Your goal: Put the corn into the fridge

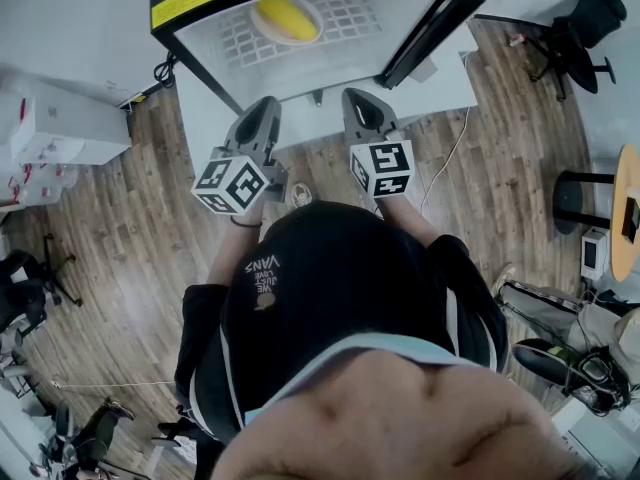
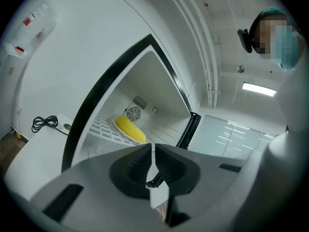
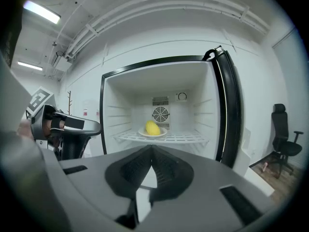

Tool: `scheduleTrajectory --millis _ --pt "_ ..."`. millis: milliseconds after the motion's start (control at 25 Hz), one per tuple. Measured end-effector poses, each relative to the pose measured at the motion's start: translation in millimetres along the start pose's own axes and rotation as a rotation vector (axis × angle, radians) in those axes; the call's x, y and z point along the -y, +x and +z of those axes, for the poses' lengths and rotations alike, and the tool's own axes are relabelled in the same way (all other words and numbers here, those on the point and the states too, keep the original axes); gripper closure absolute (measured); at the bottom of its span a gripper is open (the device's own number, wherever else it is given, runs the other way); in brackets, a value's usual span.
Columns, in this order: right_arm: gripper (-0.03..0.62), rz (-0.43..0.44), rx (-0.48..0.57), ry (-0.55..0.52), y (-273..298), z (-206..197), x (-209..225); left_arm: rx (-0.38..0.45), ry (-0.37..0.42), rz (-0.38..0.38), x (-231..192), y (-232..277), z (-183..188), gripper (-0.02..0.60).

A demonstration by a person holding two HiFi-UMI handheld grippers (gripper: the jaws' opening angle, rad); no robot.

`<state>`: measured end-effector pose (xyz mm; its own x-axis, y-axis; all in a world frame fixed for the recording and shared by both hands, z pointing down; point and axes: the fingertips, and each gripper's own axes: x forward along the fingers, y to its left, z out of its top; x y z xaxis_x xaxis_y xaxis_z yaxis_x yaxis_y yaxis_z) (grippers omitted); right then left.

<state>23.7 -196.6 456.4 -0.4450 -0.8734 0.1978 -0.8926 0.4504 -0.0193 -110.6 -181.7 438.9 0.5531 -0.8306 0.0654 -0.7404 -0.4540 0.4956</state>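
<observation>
Corn (image 3: 152, 128) sits on a white plate (image 3: 163, 132) on the wire shelf (image 3: 189, 138) inside the open fridge (image 3: 103, 111); left tongs (image 2: 152, 148) and right tongs (image 3: 151, 151) both clenched, empty, out front.

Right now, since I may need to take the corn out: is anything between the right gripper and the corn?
Nothing visible does. The fridge door stands open, and the corn lies on a plate on the wire shelf, straight ahead of the right gripper, whose jaws are shut and empty.
</observation>
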Motion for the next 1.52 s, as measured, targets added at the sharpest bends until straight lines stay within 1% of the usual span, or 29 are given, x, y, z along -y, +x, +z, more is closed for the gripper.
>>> scheduleTrajectory --millis 120,520,760,1160,1520 --pt "0.582 0.005 0.002 -0.002 -8.6 -0.4 0.0 -0.001 0.004 0.004 6.9 -4.5 -2.8 0.548" --pt "0.582 0.024 -0.016 0.003 -33.4 -11.9 -6.3 -0.013 0.026 0.059 17.5 -28.7 -19.4 0.548" --pt "0.582 0.038 -0.026 0.001 -43.5 -19.7 -12.0 -0.018 0.023 0.080 21.4 -42.8 -28.8 0.548" --pt "0.582 0.055 -0.038 0.000 -53.2 -25.7 -17.5 -0.041 0.053 0.091 28.4 -54.3 -37.2 0.548" --pt "0.582 0.056 -0.035 -0.009 -58.3 -24.4 -18.3 -0.034 0.057 0.094 32.1 -58.7 -37.2 0.549"
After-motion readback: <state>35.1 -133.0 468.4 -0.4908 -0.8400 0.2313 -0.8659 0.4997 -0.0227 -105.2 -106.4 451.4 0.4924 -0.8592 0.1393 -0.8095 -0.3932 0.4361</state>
